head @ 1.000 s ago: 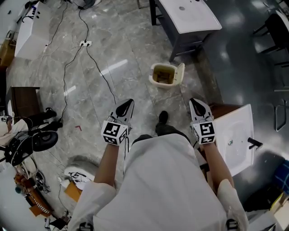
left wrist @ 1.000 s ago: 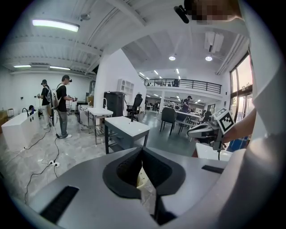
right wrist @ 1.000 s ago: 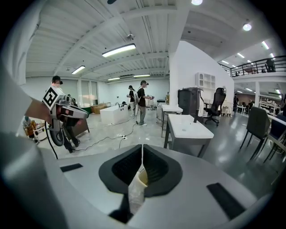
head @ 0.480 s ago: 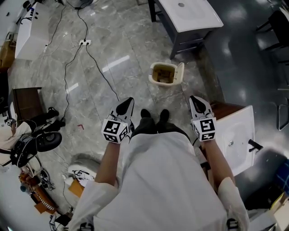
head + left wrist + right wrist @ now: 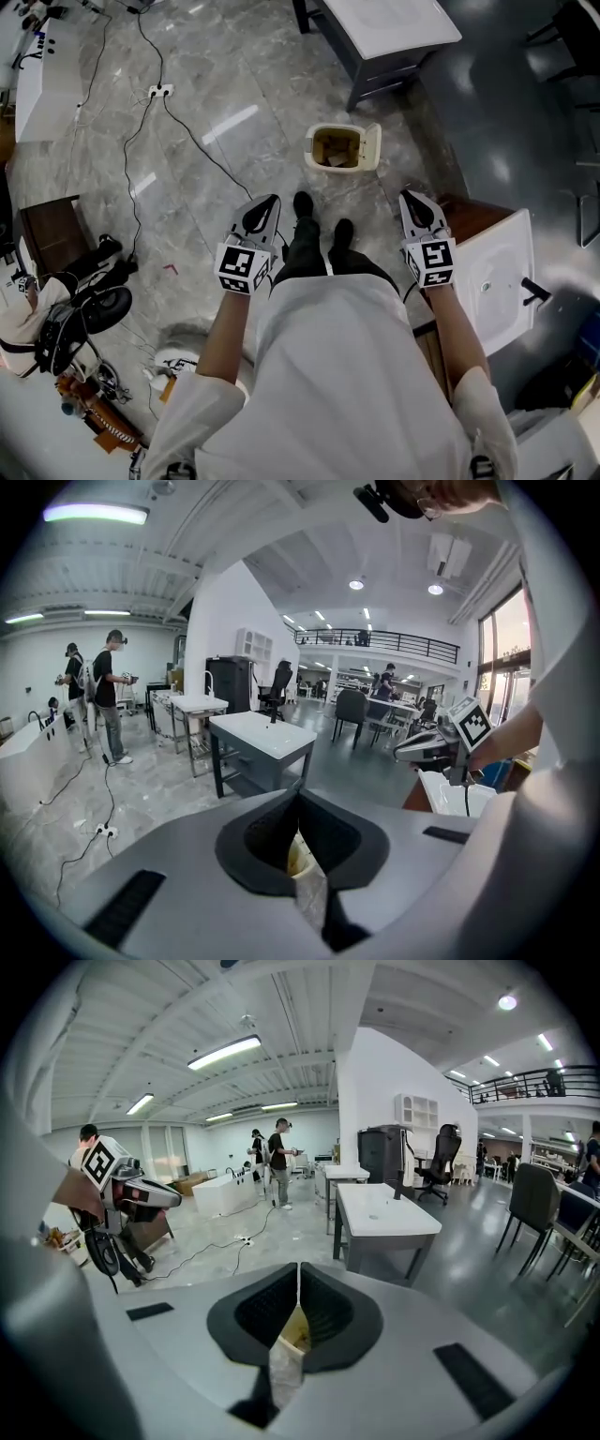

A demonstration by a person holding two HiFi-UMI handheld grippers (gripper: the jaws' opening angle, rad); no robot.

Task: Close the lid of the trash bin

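Note:
A small cream trash bin stands on the marble floor ahead of the person's feet, its lid swung up on the right side and the inside showing. My left gripper hangs to the lower left of the bin, jaws shut and empty. My right gripper is level with it at the lower right, also shut and empty. Both are well short of the bin. Between each pair of closed jaws a sliver of the bin shows in the gripper views.
A grey table with a white top stands just beyond the bin. A white basin unit sits close on the right. Cables cross the floor at left, with a chair base and clutter lower left. Other people stand far off.
The person has stepped toward the bin, and one foot now reaches further ahead. Both grippers came forward with the body, staying shut.

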